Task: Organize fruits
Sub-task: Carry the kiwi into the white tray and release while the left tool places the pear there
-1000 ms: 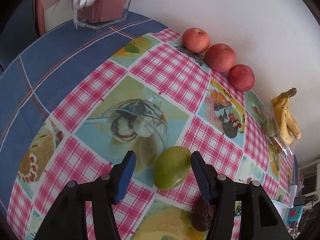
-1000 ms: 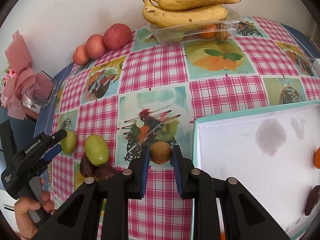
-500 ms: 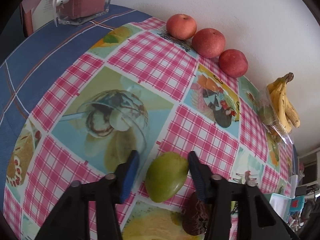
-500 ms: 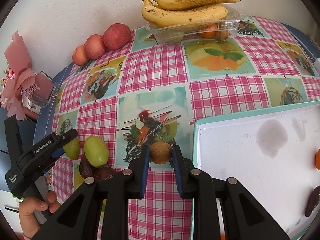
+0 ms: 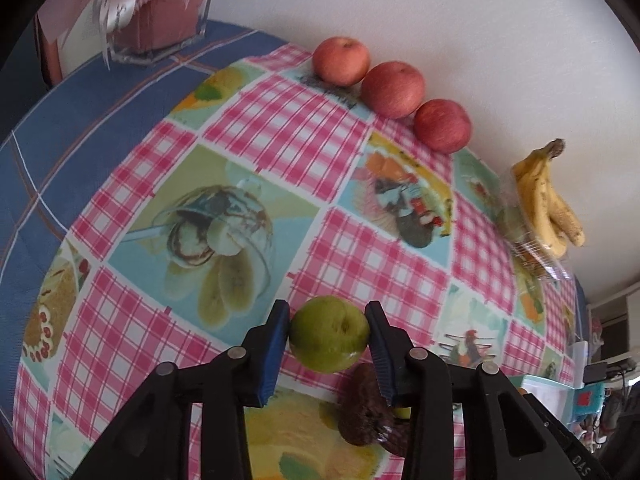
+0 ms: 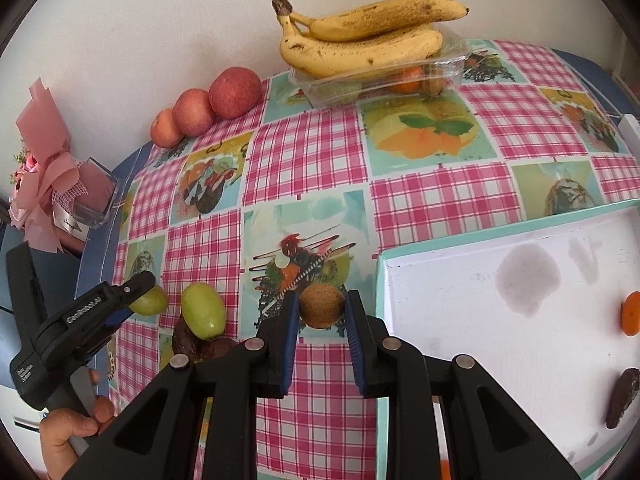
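Nearest, the left gripper [image 5: 328,338] pinches a green fruit [image 5: 329,334] between its blue pads, and the right gripper [image 6: 321,312] grips a brown kiwi [image 6: 322,306] the same way — both fruits likely bound for the white tray [image 6: 472,320] just beside the kiwi. Farther back, three apples [image 5: 394,89] and the bananas [image 6: 360,38] line the wall — seemingly already sorted.

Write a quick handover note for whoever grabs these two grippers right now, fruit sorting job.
Left gripper: shut on a green fruit.
Right gripper: shut on a brown kiwi.
On the cloth: a second green fruit atop dark brown fruits.
Done: white tray holds an orange piece and a dark piece.
Left: tray both held fruits, then the rest.
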Tool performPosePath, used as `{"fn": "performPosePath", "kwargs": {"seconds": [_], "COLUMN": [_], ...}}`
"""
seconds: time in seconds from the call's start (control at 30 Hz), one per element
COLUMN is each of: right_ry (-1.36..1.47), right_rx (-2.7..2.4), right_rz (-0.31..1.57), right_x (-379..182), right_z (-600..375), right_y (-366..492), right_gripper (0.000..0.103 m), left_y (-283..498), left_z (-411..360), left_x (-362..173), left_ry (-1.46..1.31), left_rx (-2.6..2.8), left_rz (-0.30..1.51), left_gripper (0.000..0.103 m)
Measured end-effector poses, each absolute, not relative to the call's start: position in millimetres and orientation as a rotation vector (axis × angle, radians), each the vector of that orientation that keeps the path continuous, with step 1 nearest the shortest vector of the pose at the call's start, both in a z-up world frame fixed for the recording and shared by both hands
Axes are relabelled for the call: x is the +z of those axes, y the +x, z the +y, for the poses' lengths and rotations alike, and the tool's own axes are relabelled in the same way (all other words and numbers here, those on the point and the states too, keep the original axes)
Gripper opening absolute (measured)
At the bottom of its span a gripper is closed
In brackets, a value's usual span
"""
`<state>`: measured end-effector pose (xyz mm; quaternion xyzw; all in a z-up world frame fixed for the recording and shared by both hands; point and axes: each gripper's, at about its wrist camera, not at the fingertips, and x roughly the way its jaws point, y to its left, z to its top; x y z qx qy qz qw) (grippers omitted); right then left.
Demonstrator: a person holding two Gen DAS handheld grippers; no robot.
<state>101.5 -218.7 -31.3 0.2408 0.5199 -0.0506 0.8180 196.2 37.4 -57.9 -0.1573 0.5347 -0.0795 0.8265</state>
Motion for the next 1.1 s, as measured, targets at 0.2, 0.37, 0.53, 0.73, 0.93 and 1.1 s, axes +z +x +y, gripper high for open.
{"fn": "performPosePath", "kwargs": {"seconds": [0.2, 0.37, 0.53, 0.73, 0.93, 1.1], "right_ry": [0.525, 0.535, 0.55, 0.549, 0.57, 0.61], "right_rx": [-0.13, -0.161, -0.191, -0.245, -0.308, -0.351], "right_rz": [1.088, 1.071, 1.051, 1.037, 1.03, 1.023], "right_x": [-21, -14, -7, 0, 0, -2], "right_z": [-227, -238, -252, -272, -297, -320], "right_y": [88, 74, 60, 42, 31, 23], "right_gripper": [0.024, 0.024, 0.024, 0.024, 0.024, 0.024], "left_y": [185, 171, 153, 142, 133, 129], "left_z": [33, 29, 22, 8, -9, -32], "left_x": [-27, -9, 5, 17, 27, 30], "left_ry": [-0.317, -0.295, -0.293, -0.276, -0.24, -0.186], "left_rx": [-0.199, -0.216, -0.253, -0.283, -0.321, -0.355], "left_rz": [1.075, 1.036, 1.019, 1.004, 0.99, 0.987], "left_gripper": [0.041, 0.041, 0.041, 0.041, 0.041, 0.041]}}
